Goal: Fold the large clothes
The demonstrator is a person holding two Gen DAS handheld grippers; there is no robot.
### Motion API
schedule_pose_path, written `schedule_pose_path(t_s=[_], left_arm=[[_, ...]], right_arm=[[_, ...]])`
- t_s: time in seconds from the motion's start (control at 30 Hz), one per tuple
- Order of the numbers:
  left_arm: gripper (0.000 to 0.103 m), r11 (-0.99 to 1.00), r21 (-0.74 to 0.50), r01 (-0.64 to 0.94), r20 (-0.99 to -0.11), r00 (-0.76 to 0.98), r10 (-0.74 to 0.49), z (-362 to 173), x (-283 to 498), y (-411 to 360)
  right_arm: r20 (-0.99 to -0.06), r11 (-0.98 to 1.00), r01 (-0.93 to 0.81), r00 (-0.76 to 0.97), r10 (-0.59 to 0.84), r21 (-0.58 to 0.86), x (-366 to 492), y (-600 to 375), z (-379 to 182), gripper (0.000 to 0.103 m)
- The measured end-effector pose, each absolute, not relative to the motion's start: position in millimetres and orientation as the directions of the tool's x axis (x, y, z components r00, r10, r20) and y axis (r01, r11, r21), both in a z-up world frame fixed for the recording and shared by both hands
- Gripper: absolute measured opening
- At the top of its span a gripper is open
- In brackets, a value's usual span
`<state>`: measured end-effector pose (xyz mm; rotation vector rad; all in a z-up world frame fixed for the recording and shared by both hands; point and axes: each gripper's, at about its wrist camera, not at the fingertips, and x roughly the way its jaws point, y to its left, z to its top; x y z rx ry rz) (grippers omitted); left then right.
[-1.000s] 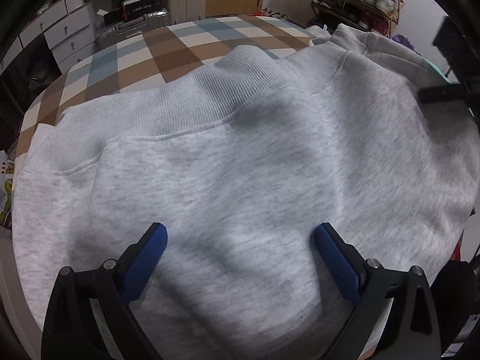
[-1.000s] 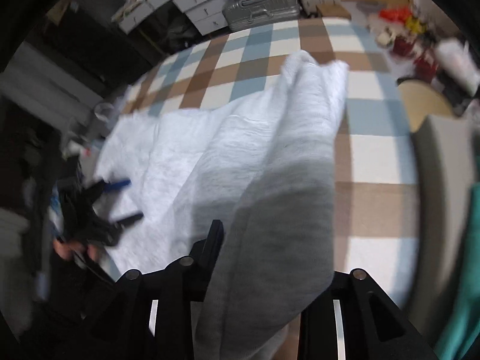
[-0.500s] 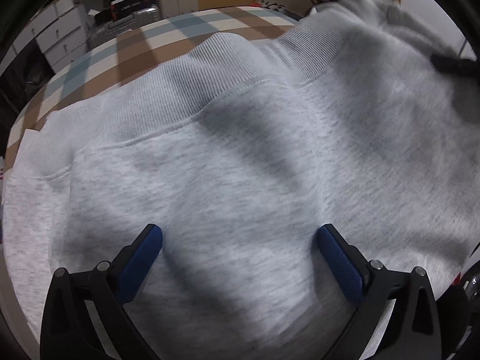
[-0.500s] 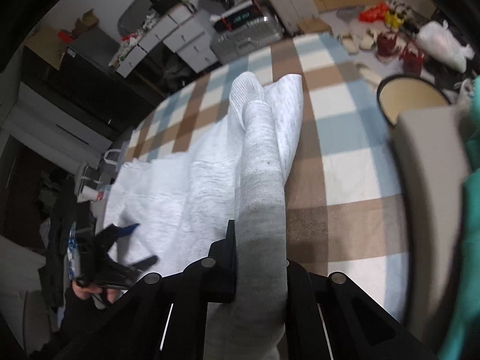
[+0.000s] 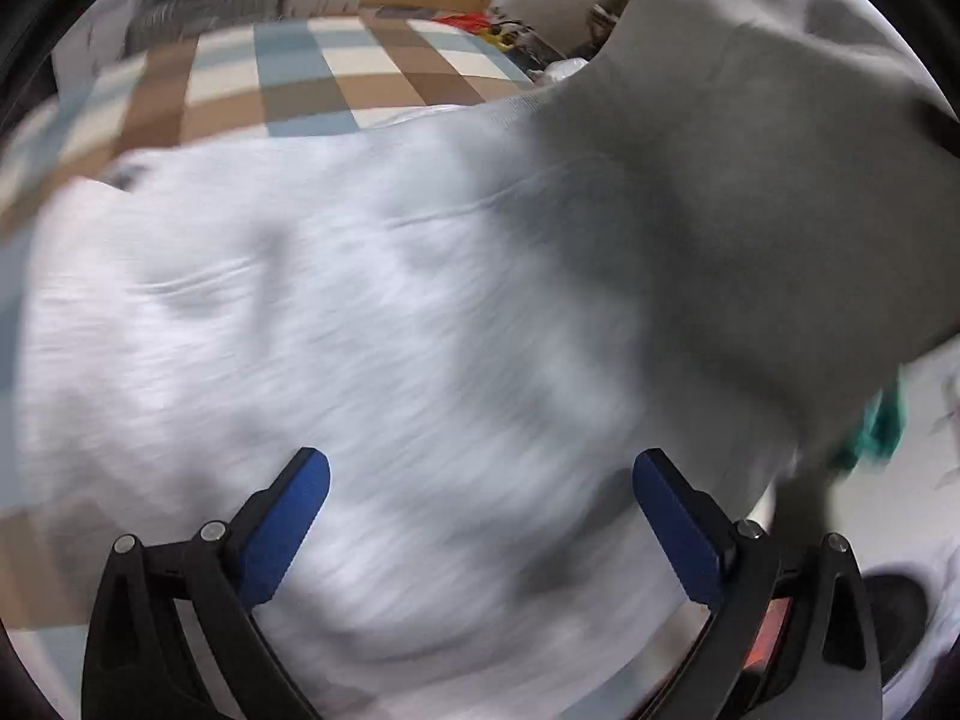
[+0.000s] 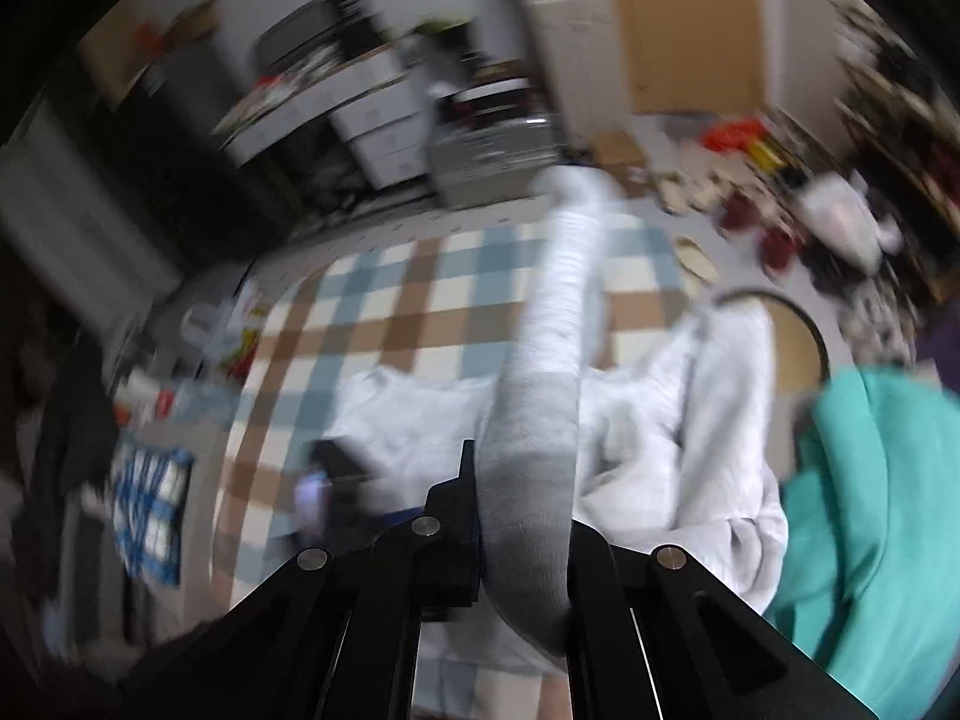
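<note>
Jaws, right gripper [image 6: 523,534]: clamped together on a bunched fold of the grey sweatshirt [image 6: 540,420], the cloth rising ahead of the fingers as a thick rope. Jaws, left gripper [image 5: 480,516]: wide apart, blue pads [image 5: 288,528] bare, nothing between them but sweatshirt lying below.

Item, sweatshirt [image 5: 420,330]: pale heather grey, large, spread across the checked bedcover [image 5: 300,72] directly beneath and ahead of my left jaws; one side lifted and hanging in shadow to their right. I judge it soft, limp and fairly heavy for cloth, a fleece knit that sags, drags and bunches instead of holding a line. Not slippery, not fragile. The best hold, I judge, is on a doubled edge or ribbed band, where the thicker cloth gives the pads something to bite; a single layer mid-panel would only tent up.

Surroundings, from my right jaws outward: white bedding [image 6: 708,420] crumpled just right of them, a teal garment [image 6: 870,480] farther right, a round basket rim [image 6: 804,324] beyond. Left of them a dark blurred shape I cannot identify. Drawers, a suitcase and floor clutter sit well beyond the bed.

Obstructions: the white bedding and teal garment crowd the right side, where I judge a swung fold could snag.
</note>
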<state>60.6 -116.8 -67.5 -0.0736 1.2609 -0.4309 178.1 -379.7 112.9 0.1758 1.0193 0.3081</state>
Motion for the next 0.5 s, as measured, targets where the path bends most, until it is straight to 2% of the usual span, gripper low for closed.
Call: schedule_pose_path(t_s=[0.07, 0.1, 0.13, 0.2, 0.27, 0.33, 0.4, 0.43, 0.5], left_arm=[[0.099, 0.922, -0.243, 0.301, -0.912, 0.254, -0.324, -68, 48, -107], [0.099, 0.924, -0.227, 0.308, -0.914, 0.261, -0.311, -70, 44, -104], [0.099, 0.929, -0.195, 0.314, -0.919, 0.271, -0.285, -72, 41, -102], [0.099, 0.931, -0.134, 0.34, -0.929, 0.282, -0.237, -76, 30, -108], [0.099, 0.931, -0.088, 0.354, -0.929, 0.308, -0.205, -77, 25, -109], [0.099, 0.934, -0.084, 0.347, -0.93, 0.311, -0.198, -76, 20, -111], [0.101, 0.934, -0.062, 0.353, -0.933, 0.312, -0.18, -79, 20, -112], [0.102, 0.933, -0.052, 0.357, -0.935, 0.311, -0.171, -83, 23, -111], [0.102, 0.93, -0.044, 0.366, -0.939, 0.302, -0.163, -87, 27, -103]], right_arm=[[-0.82, 0.969, -0.077, 0.521, 0.239, 0.233, 179, -411, 96, 0.011], [-0.819, 0.98, -0.029, 0.544, 0.18, 0.197, 180, -430, 88, 0.016], [-0.825, 0.987, 0.002, 0.55, 0.132, 0.159, 182, -443, 82, 0.029], [-0.844, 0.986, 0.047, 0.525, 0.112, 0.161, 189, -469, 72, 0.045], [-0.872, 0.987, 0.061, 0.478, 0.103, 0.15, 193, -485, 61, 0.047], [-0.871, 0.999, 0.013, 0.491, 0.029, 0.04, 190, -488, 63, 0.062], [-0.852, 0.999, -0.035, 0.524, 0.012, -0.008, 182, -490, 72, 0.063], [-0.84, 0.999, -0.032, 0.542, 0.015, -0.003, 175, -495, 78, 0.069], [-0.824, 0.998, -0.04, 0.563, 0.058, 0.042, 163, -503, 86, 0.072]])
